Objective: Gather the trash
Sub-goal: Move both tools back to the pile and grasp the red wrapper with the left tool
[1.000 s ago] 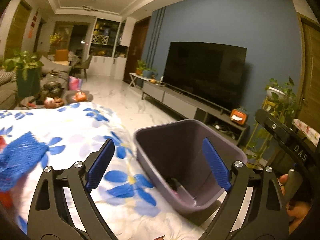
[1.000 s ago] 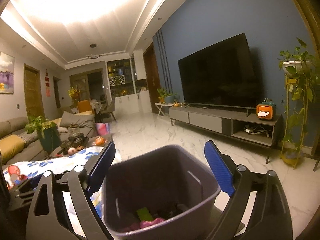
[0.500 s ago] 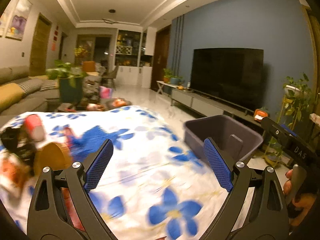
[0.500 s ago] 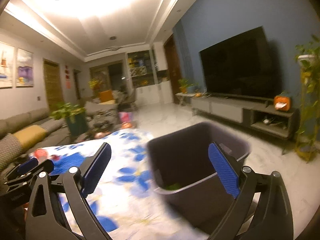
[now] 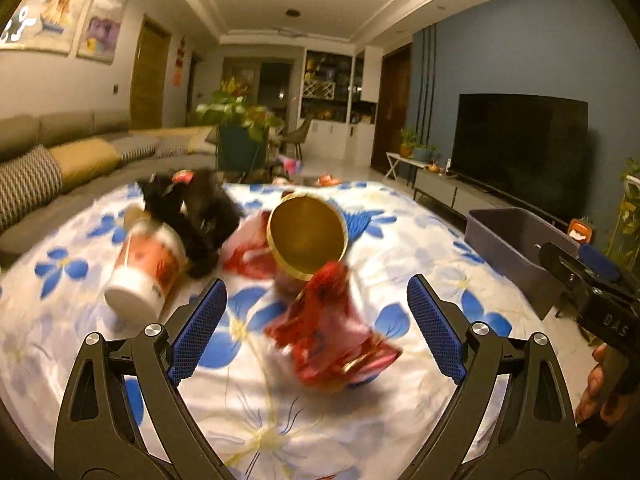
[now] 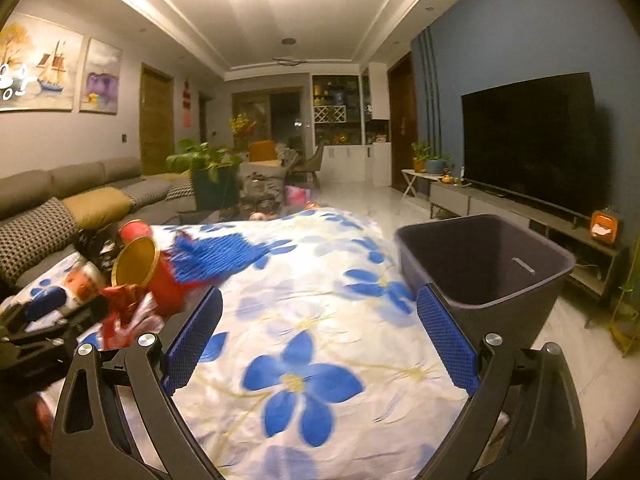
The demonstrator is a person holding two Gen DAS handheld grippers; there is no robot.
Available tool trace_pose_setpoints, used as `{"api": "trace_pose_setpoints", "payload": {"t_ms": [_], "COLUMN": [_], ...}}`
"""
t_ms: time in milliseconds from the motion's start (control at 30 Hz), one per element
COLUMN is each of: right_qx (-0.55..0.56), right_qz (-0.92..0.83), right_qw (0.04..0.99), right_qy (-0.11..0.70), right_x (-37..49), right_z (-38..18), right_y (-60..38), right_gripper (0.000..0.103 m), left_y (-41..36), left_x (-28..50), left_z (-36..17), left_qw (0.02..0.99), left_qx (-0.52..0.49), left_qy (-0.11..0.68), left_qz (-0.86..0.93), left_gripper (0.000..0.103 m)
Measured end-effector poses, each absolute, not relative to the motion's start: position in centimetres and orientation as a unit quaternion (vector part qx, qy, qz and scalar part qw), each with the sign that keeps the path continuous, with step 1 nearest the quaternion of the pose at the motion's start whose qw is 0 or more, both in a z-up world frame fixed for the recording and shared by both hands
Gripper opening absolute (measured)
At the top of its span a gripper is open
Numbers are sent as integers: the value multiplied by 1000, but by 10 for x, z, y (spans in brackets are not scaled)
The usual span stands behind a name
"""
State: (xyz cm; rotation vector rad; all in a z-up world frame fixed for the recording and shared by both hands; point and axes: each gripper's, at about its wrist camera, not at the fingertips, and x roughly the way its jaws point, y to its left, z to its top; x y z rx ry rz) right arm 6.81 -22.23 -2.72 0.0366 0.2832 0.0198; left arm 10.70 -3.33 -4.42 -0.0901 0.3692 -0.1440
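Observation:
My left gripper (image 5: 316, 330) is open just above a crumpled red wrapper (image 5: 332, 340) on the flowered tablecloth (image 5: 400, 248). Behind the wrapper lie a red can with a gold open end (image 5: 306, 236), a red-and-white cup on its side (image 5: 146, 270) and a black crumpled bag (image 5: 192, 210). The dark grey bin (image 5: 516, 240) stands off the table's right edge. My right gripper (image 6: 320, 336) is open and empty over the cloth, left of the bin (image 6: 484, 268). The can (image 6: 134, 260), a blue cloth (image 6: 224, 254) and the red wrapper (image 6: 120, 304) show at its left.
A grey sofa with cushions (image 5: 60, 160) runs along the left. A potted plant (image 5: 236, 128) stands behind the table. A TV (image 6: 528, 140) on a low console fills the right wall. A hand (image 5: 600, 384) holds the other gripper at the right edge.
Both grippers swung left, away from the bin and over the table. The left one now sits above the trash pile, with the red wrapper between its fingers' span. Both stayed open.

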Motion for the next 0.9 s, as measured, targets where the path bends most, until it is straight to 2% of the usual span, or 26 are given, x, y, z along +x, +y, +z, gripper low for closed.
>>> {"api": "trace_pose_setpoints", "payload": {"t_ms": [400, 467, 500, 567, 667, 733, 833, 900], "right_qx": [17, 14, 14, 15, 21, 23, 25, 28], "right_qz": [17, 20, 21, 28, 41, 53, 78, 96], "right_qw": [989, 989, 989, 988, 986, 985, 982, 980], "right_qy": [147, 148, 148, 151, 158, 163, 171, 173], "right_x": [66, 69, 73, 78, 86, 91, 101, 105], "right_z": [-31, -31, -31, -32, -36, -37, -39, -38], "right_y": [-198, -195, -195, -192, -185, -179, -166, -157], "right_gripper": [94, 94, 94, 91, 90, 83, 76, 72], "left_y": [-33, -34, -32, -29, -25, -24, -15, -12], "left_x": [140, 143, 145, 145, 142, 140, 135, 127], "left_z": [-77, -81, -84, -87, -86, -84, -81, -78], "left_qw": [968, 965, 962, 962, 963, 963, 962, 965], "left_qx": [-56, -60, -66, -71, -70, -68, -77, -67], "left_qy": [225, 233, 240, 238, 232, 231, 232, 222], "left_qz": [-94, -104, -113, -114, -116, -117, -124, -122], "left_gripper": [89, 79, 70, 64, 49, 31, 21, 20]}}
